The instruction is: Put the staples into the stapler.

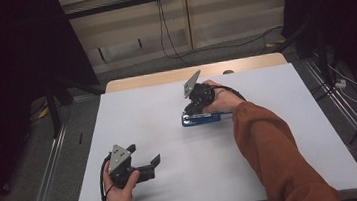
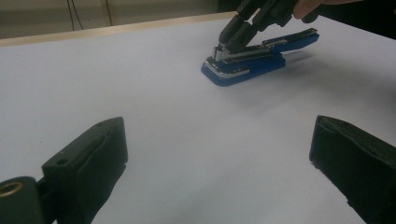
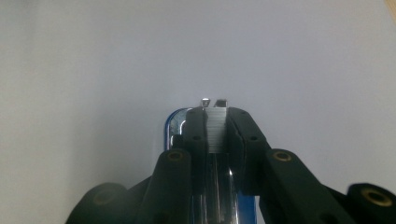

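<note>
A blue stapler (image 1: 203, 119) lies on the white table (image 1: 185, 180), right of its middle. My right gripper (image 1: 189, 111) comes down on the stapler's left end, shut on it. In the right gripper view the right gripper (image 3: 217, 114) presses its pads on both sides of the silver ribbed staple channel, with the blue base (image 3: 171, 125) below. The left gripper view shows the stapler (image 2: 247, 65) far off, its blue top arm raised, under the right gripper (image 2: 229, 41). My left gripper (image 1: 145, 153) rests near the front left, open and empty, jaws wide apart (image 2: 219, 140).
A wooden strip (image 1: 164, 77) runs along the table's far edge. Beyond it on the floor lie cables (image 1: 171, 51), with dark curtains on both sides. Metal rails (image 1: 48, 169) flank the table left and right.
</note>
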`<act>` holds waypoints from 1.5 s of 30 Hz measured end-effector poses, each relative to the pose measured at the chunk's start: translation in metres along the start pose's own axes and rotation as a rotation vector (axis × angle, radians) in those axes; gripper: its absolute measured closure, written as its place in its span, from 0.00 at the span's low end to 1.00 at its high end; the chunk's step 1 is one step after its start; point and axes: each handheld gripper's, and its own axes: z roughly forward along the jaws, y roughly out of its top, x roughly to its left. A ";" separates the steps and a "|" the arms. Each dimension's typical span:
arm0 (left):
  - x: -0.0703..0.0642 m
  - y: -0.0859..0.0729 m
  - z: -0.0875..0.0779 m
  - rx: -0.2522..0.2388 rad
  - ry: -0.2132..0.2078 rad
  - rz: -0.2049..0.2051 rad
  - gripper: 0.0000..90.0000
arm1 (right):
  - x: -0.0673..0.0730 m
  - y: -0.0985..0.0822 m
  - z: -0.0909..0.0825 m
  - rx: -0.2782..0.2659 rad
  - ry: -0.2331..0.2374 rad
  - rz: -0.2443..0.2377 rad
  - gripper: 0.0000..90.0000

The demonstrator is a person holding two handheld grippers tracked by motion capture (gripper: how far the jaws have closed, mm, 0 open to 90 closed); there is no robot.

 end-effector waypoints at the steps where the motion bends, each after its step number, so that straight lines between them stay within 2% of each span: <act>1: 0.000 0.000 0.000 0.000 0.001 0.000 0.05 | 0.000 0.000 0.000 0.002 0.001 0.002 0.86; 9: 0.000 0.000 0.000 0.000 -0.001 -0.002 0.05 | 0.001 -0.002 0.004 0.017 -0.001 0.011 0.82; 13: 0.000 0.000 0.000 0.000 0.000 -0.002 0.05 | 0.001 -0.001 0.001 0.005 -0.014 0.027 0.75; 16: 0.000 0.000 0.000 -0.001 0.001 0.000 0.05 | 0.000 -0.002 -0.002 -0.003 -0.031 0.074 0.65; 22: 0.000 0.000 0.000 0.000 0.002 0.000 0.05 | 0.003 -0.005 -0.006 -0.024 -0.065 0.128 0.48; 28: 0.000 0.000 0.000 0.000 0.001 -0.004 0.05 | 0.006 -0.011 -0.012 -0.049 -0.087 0.179 0.38; 35: 0.000 0.000 0.001 0.000 0.006 -0.006 0.05 | 0.009 -0.017 -0.019 -0.096 -0.141 0.231 0.24; 38: 0.000 0.000 0.000 0.002 0.004 -0.001 0.05 | 0.011 -0.017 -0.020 -0.095 -0.150 0.244 0.22; 40: 0.000 0.000 0.000 0.000 0.005 -0.004 0.05 | 0.012 -0.018 -0.021 -0.099 -0.162 0.270 0.21; 43: 0.000 0.000 0.001 -0.001 0.005 -0.007 0.05 | 0.013 -0.020 -0.022 -0.111 -0.185 0.335 0.15; 45: 0.000 0.000 0.000 0.001 0.008 -0.004 0.05 | 0.013 -0.022 -0.023 -0.119 -0.192 0.350 0.13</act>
